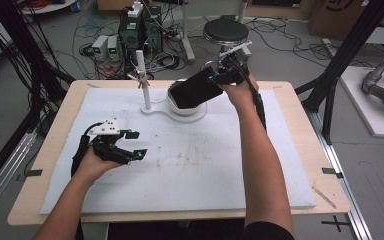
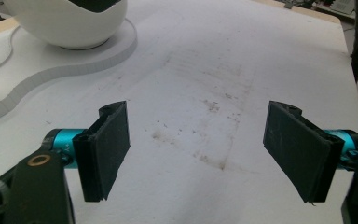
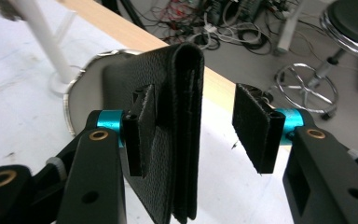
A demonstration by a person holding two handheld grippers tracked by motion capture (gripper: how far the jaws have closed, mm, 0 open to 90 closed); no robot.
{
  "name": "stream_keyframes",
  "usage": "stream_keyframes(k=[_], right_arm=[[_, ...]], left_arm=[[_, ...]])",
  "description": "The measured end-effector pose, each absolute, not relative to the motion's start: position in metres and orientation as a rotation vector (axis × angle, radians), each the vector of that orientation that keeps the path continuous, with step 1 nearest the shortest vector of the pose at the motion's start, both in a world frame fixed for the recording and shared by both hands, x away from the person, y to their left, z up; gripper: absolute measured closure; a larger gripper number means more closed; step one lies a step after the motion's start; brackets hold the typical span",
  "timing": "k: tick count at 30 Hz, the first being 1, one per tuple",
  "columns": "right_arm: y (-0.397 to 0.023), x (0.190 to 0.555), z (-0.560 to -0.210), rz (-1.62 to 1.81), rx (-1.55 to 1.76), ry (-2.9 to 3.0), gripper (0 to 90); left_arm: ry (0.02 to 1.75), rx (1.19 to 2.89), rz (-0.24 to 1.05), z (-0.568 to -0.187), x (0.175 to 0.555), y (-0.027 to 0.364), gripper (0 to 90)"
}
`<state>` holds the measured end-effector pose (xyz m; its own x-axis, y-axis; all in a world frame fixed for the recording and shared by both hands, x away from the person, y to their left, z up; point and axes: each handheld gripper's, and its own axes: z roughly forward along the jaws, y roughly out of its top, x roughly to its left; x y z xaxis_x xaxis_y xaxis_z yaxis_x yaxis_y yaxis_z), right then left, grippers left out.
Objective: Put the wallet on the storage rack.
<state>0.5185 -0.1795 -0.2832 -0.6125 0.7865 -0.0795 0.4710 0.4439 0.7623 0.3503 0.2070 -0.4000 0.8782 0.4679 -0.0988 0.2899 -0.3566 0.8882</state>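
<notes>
I have the black leather wallet [image 3: 172,135] resting over the white bowl [image 1: 176,106], my right gripper [image 3: 200,130] now open around it, left gripper [image 1: 132,145] idle and open; withdrawal remains.

A black stool [image 1: 225,31] and tangled cables [image 1: 167,55], perhaps power supplies [image 1: 106,48], beyond the table.

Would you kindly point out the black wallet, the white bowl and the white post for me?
Wallet [image 3: 175,140]: right gripper view, its folded leather edge.
Bowl [image 2: 70,30]: left gripper view, its outer wall.
Post [image 1: 143,85]: high view, mid-shaft.
</notes>
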Motion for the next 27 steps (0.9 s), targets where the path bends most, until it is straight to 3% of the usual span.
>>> stream_keyframes(k=[15,23,27], right_arm=[[-0.185,0.521,-0.288,0.971,1.098,2.250,50.0],[-0.185,0.514,-0.281,0.974,1.082,2.220,38.3],[-0.187,0.505,-0.274,0.992,1.046,2.203,37.6]], left_arm=[[0.547,1.956,0.191,-0.401,0.351,0.207,22.6],[0.545,1.960,0.193,-0.401,0.351,0.207,22.7],[0.550,1.955,0.192,-0.400,0.351,0.207,22.7]])
